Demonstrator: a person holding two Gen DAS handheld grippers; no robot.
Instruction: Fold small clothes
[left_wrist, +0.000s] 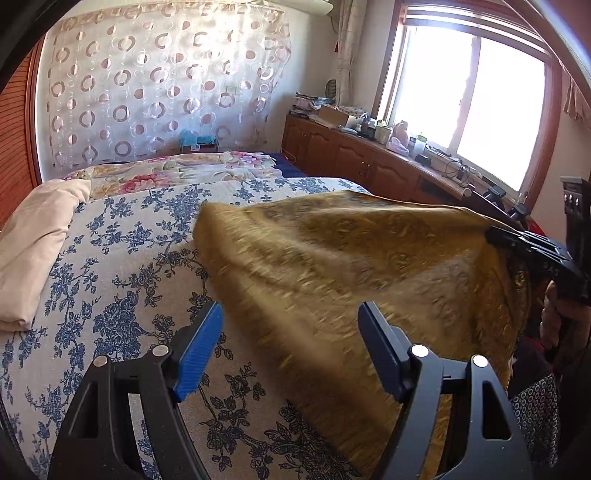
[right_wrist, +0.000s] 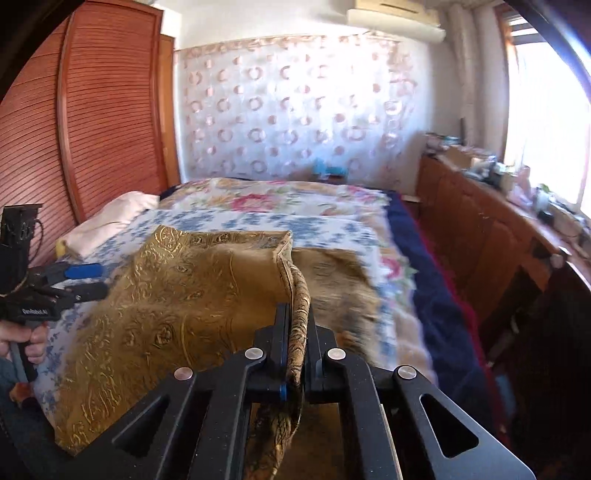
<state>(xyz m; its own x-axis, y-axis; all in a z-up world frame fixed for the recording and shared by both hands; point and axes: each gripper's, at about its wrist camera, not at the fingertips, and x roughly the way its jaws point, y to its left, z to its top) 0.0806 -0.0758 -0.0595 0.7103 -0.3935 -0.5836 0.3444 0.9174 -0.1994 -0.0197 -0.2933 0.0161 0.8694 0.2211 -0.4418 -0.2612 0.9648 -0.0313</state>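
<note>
A gold patterned garment (left_wrist: 351, 266) lies partly spread on the blue-flowered bedspread (left_wrist: 122, 266). My left gripper (left_wrist: 290, 325) is open and empty, its blue pads straddling the garment's near edge. My right gripper (right_wrist: 297, 314) is shut on the garment's rolled edge (right_wrist: 301, 332) and lifts that side off the bed. In the left wrist view the right gripper (left_wrist: 495, 234) shows at the right, pinching the cloth. In the right wrist view the garment (right_wrist: 177, 295) drapes leftward, and the left gripper (right_wrist: 101, 280) sits open at its left edge.
A folded cream cloth (left_wrist: 33, 251) lies at the bed's left side. A pink-flowered quilt (left_wrist: 177, 170) covers the far bed. A wooden cabinet (left_wrist: 362, 162) with clutter runs under the window at right. A slatted wooden wardrobe (right_wrist: 92, 122) stands left.
</note>
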